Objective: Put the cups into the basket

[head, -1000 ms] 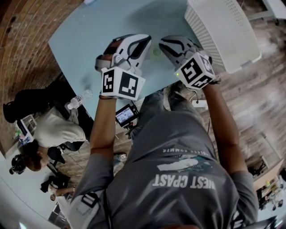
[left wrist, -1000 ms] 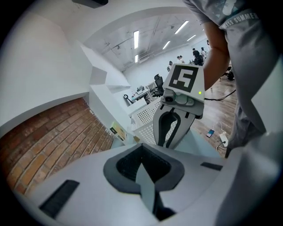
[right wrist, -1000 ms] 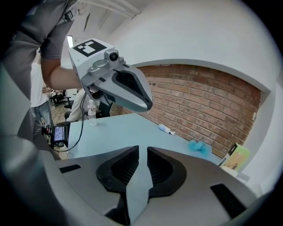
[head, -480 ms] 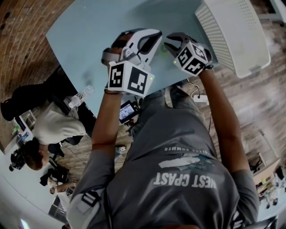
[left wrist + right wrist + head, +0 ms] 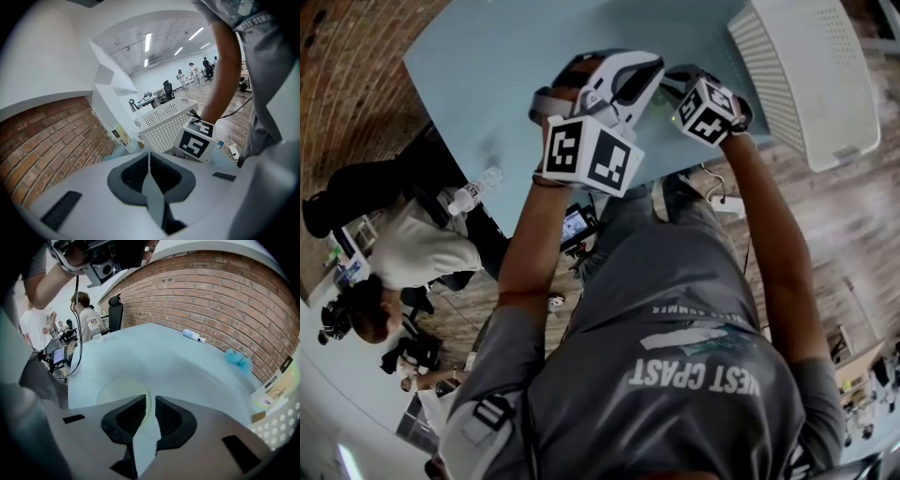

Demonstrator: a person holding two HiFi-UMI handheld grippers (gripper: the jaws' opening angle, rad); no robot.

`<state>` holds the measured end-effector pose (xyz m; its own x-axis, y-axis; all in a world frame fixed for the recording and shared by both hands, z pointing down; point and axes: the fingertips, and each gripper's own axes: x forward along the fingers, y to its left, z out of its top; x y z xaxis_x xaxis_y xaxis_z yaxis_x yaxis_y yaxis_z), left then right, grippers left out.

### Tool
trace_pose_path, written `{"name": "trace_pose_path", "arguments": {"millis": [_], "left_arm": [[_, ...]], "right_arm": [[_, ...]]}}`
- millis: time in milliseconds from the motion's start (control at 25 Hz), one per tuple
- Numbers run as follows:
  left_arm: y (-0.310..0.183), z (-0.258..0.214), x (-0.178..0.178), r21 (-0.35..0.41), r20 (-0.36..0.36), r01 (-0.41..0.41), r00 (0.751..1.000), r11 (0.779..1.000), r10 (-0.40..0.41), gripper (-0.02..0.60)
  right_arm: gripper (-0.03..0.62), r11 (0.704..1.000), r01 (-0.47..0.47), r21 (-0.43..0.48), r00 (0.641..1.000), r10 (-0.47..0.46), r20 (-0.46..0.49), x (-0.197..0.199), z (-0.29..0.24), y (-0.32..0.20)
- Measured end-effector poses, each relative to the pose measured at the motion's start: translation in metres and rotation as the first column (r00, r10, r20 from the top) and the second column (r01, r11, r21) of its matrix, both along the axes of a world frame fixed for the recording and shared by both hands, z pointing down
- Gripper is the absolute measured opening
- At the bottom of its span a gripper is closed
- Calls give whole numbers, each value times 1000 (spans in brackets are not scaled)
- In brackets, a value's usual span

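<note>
Head view: left tongs (image 5: 645, 67) and right tongs (image 5: 677, 82) reach farther over the table (image 5: 506, 56) than before. Left are pressed together, empty. Right, slightly spread, straddle the rim of the cup (image 5: 119, 392) on the table.

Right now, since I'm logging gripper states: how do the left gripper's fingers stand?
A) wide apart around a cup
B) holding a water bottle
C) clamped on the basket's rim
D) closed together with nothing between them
D: in the left gripper view, the left gripper has its fingers meeting along a thin seam, with nothing caught between them.
</note>
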<state>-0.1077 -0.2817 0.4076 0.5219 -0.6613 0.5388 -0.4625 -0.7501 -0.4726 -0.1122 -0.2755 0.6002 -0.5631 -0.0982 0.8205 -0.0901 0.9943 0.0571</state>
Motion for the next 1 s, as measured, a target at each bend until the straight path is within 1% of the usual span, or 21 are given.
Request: {"name": "trace_pose_path", "arguments": {"millis": [80,240,400,560,760,1000], "left_arm": [[0,0,-1,0,-1,0,1000,1000,0,2],[0,-2,-4,4,5,0,1000,1000,0,2],[1,-1,0,5,20,-10,1000,1000,9,2],[1,-3,4,9,22,-18,1000,1000,18,2],[-1,-9,16,21,23,-33,999,999,32,2],[-8,-19,44,37,25,-63,998,997,62,2]], "right_arm": [[39,1000,2,-4,1000,-2,-9,-2,1,1],[32,1000,12,-1,1000,-12,-6,-4,-8,4],[32,999,21,42,1000,-22,17,2,-28,5],[32,996,-1,87,999,-3,49,10,-54,5],[32,991,-31,129,996,20,89,32,-96,8],[32,983,-80,164,989,59,133,67,-140,13]]}}
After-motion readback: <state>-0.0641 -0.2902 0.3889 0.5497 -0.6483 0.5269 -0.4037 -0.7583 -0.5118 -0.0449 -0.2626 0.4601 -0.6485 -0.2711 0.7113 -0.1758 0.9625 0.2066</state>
